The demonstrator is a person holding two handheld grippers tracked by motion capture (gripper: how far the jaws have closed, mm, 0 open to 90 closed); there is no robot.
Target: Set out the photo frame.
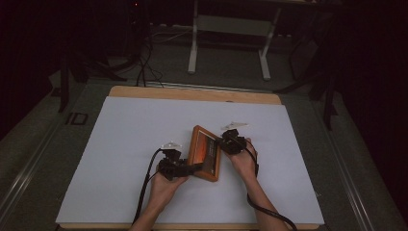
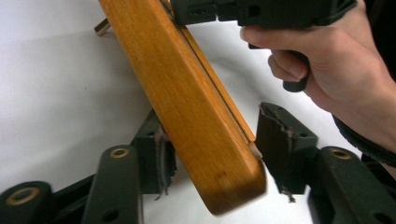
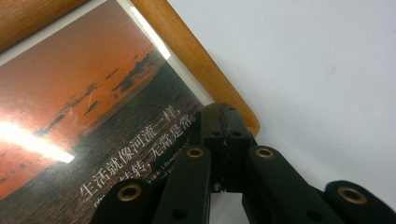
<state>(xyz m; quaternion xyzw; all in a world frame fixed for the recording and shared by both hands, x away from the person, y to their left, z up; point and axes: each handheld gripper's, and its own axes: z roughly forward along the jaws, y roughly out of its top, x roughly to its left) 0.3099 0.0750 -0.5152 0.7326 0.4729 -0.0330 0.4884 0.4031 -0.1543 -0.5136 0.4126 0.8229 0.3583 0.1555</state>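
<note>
A wooden picture frame (image 1: 204,151) holding a sunset photo with white Chinese writing (image 3: 93,116) stands tilted on the white sheet, between my two grippers. My left gripper (image 1: 195,169) (image 2: 215,154) has its jaws on either side of the frame's near rounded corner (image 2: 224,186), with the worn pads (image 2: 275,140) touching the wood front and back. My right gripper (image 1: 219,143) (image 3: 224,116) has its jaws shut together, and their tips rest against the frame's picture side near a corner (image 3: 250,123). In the left gripper view a hand (image 2: 341,65) holds the right gripper at the frame's upper edge.
The white sheet (image 1: 134,144) covers a wooden table (image 1: 192,93), with bare room all around the frame. A small metal fitting (image 2: 100,25) sticks out behind the frame. Cables trail from both grippers toward the front edge. White table legs (image 1: 193,48) stand on the dark floor beyond.
</note>
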